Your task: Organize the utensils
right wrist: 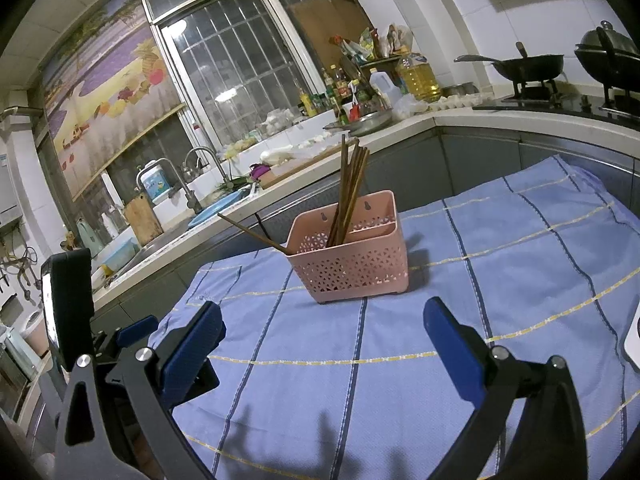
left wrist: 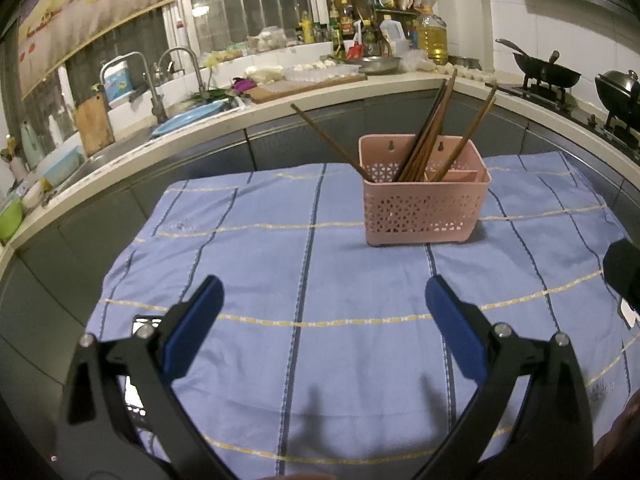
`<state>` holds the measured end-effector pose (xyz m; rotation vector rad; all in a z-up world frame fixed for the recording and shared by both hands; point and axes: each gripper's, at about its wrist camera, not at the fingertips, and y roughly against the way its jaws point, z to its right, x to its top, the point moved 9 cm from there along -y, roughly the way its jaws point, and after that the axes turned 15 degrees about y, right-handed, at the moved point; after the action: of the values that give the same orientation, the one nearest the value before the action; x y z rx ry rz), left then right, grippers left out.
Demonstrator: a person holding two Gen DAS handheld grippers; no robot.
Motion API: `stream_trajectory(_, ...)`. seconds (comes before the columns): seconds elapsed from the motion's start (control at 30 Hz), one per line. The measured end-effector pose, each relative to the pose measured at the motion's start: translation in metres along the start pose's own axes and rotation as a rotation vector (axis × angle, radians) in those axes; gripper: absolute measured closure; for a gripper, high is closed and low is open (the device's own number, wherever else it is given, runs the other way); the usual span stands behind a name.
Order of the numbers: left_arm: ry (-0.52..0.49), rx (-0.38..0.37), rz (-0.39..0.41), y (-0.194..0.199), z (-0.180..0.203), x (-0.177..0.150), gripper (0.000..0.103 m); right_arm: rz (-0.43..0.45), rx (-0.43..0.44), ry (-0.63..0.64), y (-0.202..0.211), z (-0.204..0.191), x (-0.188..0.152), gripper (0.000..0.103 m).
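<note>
Pink perforated plastic utensil basket (left wrist: 426, 200) stands upright on the blue cloth w/ dark and yellow stripes (left wrist: 280, 280), toward its far side, well apart from both grippers. It has a divider inside, so at least two compartments. A bundle of brown wooden chopsticks (left wrist: 428, 132) stands in the left compartment as the left wrist view shows it; a couple more lean near the divider, and I can't tell which side they sit in. One stray brown chopstick (left wrist: 328, 140) sticks out over the basket's left rim.

Left gripper (left wrist: 324, 292): jaws spread wide, nothing between the blue pads. Right gripper (right wrist: 322, 316): same, wide apart and empty. Both hover over the near part of the cloth, pointing at the basket.

No loose utensils show on the cloth, so the job looks close to done; prob. the only tidy-up left is the stray. To do it well: approach from the left side, close on its upper shaft clear of the rim, lift a bit and tip it toward the bundle. Steady the basket w/ the other gripper, since it's light and could slide or tip.

Axes: the bundle's long axis runs near vertical, tips up and leaning slightly right in the left wrist view. The stray lies at a far lower slant, free end pointing up-left toward the counter.
</note>
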<state>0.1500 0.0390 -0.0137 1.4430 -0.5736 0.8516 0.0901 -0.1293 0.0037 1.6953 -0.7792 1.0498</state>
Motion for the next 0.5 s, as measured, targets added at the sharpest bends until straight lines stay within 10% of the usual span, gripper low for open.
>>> stream_trajectory(0.5, -0.004, 0.003, -0.007, -0.0017, -0.001, -0.0013, 0.006, -0.002, 0.001, -0.003, -0.0011, -0.0002, -0.0004, 0.004)
